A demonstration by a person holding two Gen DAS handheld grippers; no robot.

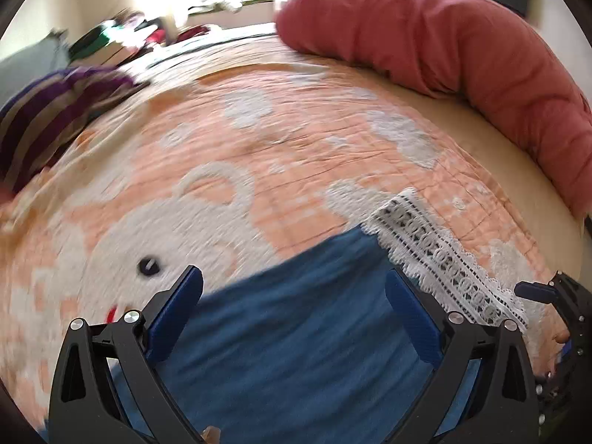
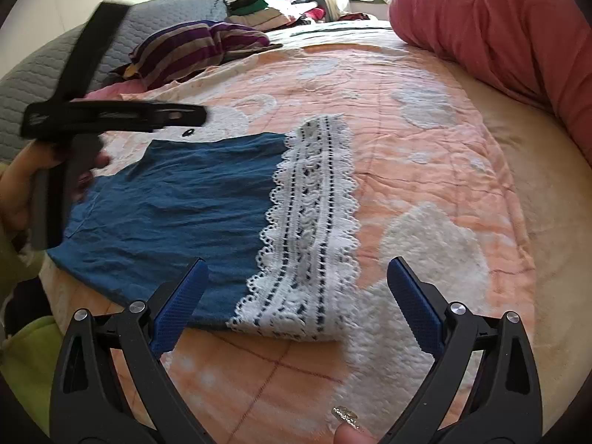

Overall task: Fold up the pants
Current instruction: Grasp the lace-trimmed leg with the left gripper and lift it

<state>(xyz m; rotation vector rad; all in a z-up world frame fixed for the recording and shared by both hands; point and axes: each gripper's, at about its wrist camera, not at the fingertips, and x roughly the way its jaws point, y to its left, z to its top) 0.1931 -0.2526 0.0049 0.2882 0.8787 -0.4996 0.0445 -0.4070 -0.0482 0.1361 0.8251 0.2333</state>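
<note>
Your left-wrist view is motion-blurred and crops the folded blue pants [image 2: 177,199], probably thin crinkled cotton with a white lace hem [image 2: 314,222], lying near the quilted peach bedspread's [image 2: 425,170] front edge; your left gripper [image 1: 294,288] and right gripper [image 2: 296,277] both gape, empty.

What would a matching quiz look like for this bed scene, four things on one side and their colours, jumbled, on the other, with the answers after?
Things:
1. pants
2. lace trim
3. long bolster
4. striped pillow

Colours:
A. white
B. purple and tan
C. blue
D. dusty red

Pairs: 1-C, 2-A, 3-D, 4-B

The pants lie folded on the peach bedspread, with the lace trim along their right edge. Both sets of tongs are open, the left tongs over the blue cloth and the right tongs near the lace.
</note>
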